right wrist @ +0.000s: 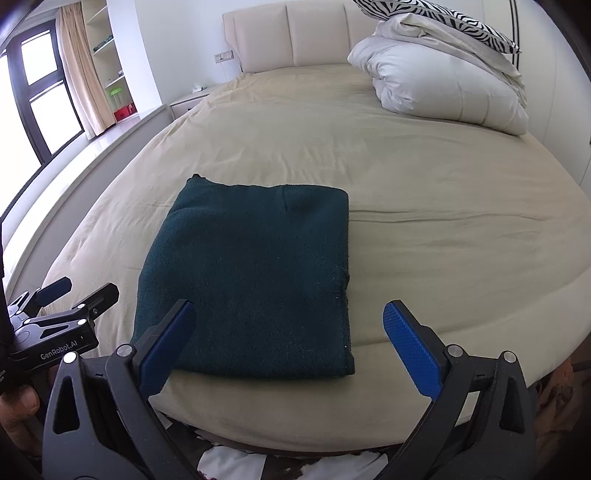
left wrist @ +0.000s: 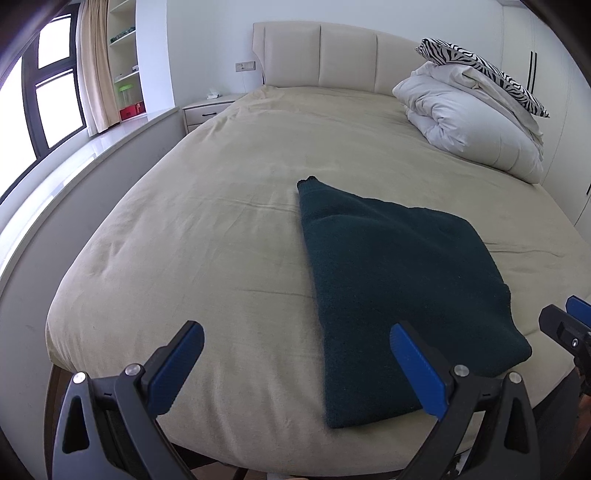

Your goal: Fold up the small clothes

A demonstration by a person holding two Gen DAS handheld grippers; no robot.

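A dark green knitted garment (left wrist: 399, 280) lies folded into a flat rectangle on the beige bed (left wrist: 207, 236), near the foot edge. It also shows in the right wrist view (right wrist: 251, 280). My left gripper (left wrist: 297, 343) is open and empty, held above the bed's foot edge, with its right finger over the garment's near left corner. My right gripper (right wrist: 288, 321) is open and empty, just in front of the garment's near edge. The left gripper also shows in the right wrist view (right wrist: 79, 288), left of the garment.
A folded white duvet (right wrist: 443, 81) with a zebra-print pillow (right wrist: 436, 18) on top sits at the bed's far right by the headboard (right wrist: 291, 37). A nightstand (left wrist: 210, 107), a window ledge (left wrist: 66, 162) and shelves (left wrist: 123, 55) stand to the left.
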